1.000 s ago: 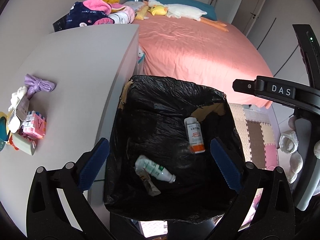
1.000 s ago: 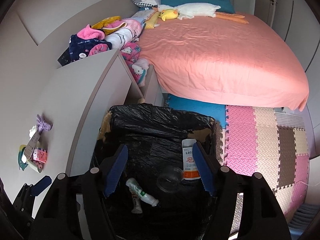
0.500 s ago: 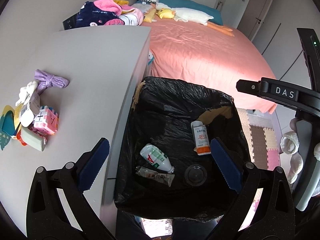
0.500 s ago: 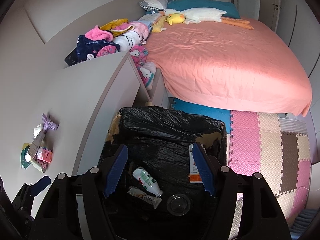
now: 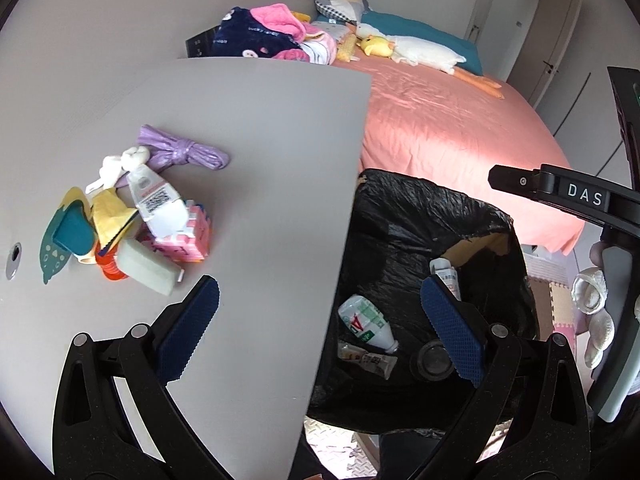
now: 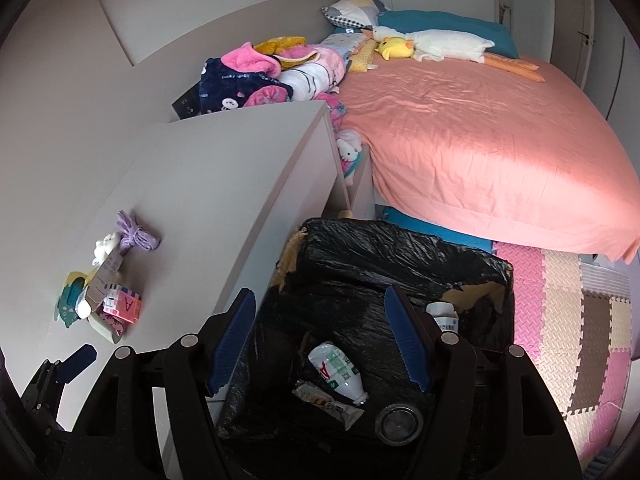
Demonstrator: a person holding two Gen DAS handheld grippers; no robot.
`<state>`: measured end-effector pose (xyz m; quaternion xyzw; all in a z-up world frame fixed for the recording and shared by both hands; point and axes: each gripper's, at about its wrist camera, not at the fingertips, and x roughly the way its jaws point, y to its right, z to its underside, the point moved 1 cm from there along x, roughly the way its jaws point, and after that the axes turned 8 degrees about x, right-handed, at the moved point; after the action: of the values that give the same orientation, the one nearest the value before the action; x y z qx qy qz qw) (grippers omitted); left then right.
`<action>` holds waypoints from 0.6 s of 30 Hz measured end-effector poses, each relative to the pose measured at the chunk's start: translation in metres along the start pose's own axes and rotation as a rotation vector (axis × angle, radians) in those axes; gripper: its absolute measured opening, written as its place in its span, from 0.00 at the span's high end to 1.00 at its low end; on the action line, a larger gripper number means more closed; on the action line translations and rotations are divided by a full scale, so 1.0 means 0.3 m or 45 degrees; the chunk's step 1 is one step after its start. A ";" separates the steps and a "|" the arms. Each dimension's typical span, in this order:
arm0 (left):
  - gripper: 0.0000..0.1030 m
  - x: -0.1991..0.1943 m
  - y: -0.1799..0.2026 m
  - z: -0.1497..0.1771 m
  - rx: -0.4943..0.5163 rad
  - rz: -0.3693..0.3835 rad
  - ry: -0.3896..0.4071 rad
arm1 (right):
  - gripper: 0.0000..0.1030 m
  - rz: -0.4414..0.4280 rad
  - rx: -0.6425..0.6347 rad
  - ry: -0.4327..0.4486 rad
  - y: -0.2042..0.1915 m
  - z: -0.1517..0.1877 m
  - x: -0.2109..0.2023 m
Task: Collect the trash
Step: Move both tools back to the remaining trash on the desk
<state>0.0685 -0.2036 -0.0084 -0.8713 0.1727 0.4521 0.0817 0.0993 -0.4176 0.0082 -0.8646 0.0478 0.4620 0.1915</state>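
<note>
A black-lined trash bin stands beside a grey tabletop. In it lie a small white bottle, a wrapper, a white tube and a round lid. A pile of small items lies on the table, with a purple tied bag. My left gripper is open and empty, straddling the table edge and the bin. My right gripper is open and empty above the bin.
A bed with a pink cover, plush toys and folded clothes lies beyond. Foam floor mats lie right of the bin. The right gripper's body shows at the right of the left wrist view.
Both grippers moved left and back, so more tabletop and the pile of items came into view. The bottle and wrapper settled in the bin bottom.
</note>
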 end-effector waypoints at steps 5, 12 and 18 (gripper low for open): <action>0.05 -0.016 -0.115 0.018 -0.084 -0.038 0.010 | 0.34 -0.046 -0.045 0.007 -0.101 0.004 0.015; 0.05 -0.028 -0.271 0.046 -0.223 -0.067 0.025 | 0.34 -0.097 -0.106 -0.010 -0.233 0.018 0.047; 0.05 -0.034 -0.404 0.071 -0.385 -0.059 0.045 | 0.34 -0.159 -0.176 -0.007 -0.349 0.023 0.062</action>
<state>0.0923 -0.0826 -0.0141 -0.8852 0.0841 0.4555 -0.0432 0.1317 -0.3166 0.0194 -0.8758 -0.0388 0.4536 0.1601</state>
